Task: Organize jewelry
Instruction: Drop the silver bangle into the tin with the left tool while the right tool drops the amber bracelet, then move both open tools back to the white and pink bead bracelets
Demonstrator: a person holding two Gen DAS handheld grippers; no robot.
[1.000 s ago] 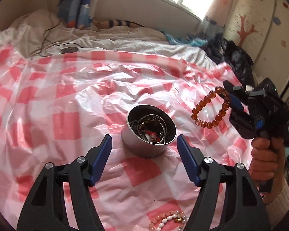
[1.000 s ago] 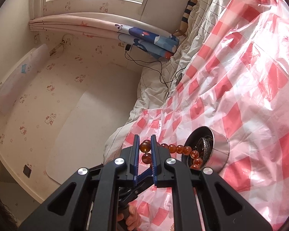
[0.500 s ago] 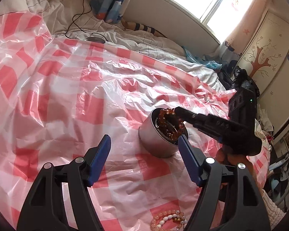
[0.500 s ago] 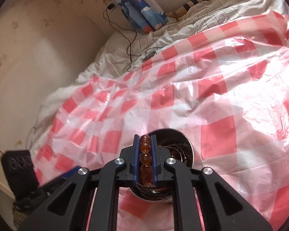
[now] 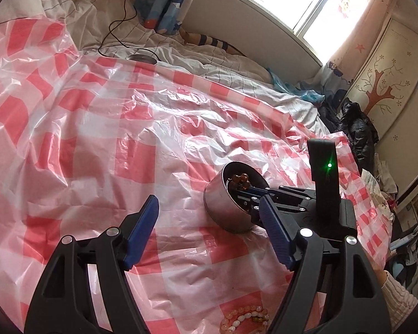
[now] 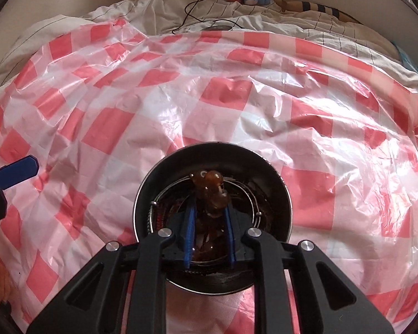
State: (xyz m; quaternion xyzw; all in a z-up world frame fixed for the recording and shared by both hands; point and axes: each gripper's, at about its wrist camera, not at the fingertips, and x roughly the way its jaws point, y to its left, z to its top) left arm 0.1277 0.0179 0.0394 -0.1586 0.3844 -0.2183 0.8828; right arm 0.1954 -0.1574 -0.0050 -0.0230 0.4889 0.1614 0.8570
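Right tool (image 6: 208, 211), parted slightly, releases amber beaded bracelet (image 6: 211, 186) inside round steel tin (image 5: 228, 208) for storage. Left tool (image 5: 209, 222) gapes unladen beside tin.

pink bead bracelet (image 5: 246, 320) cut off by bottom edge, tin (image 6: 211, 220) contents dark, indistinct

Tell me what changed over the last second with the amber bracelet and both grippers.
The right gripper carried the amber bracelet from the air beside the metal tin down into it; its jaws have parted and the beads are bunched inside. The left gripper stays open, empty; the pink bracelet hasn't moved on the checkered sheet.
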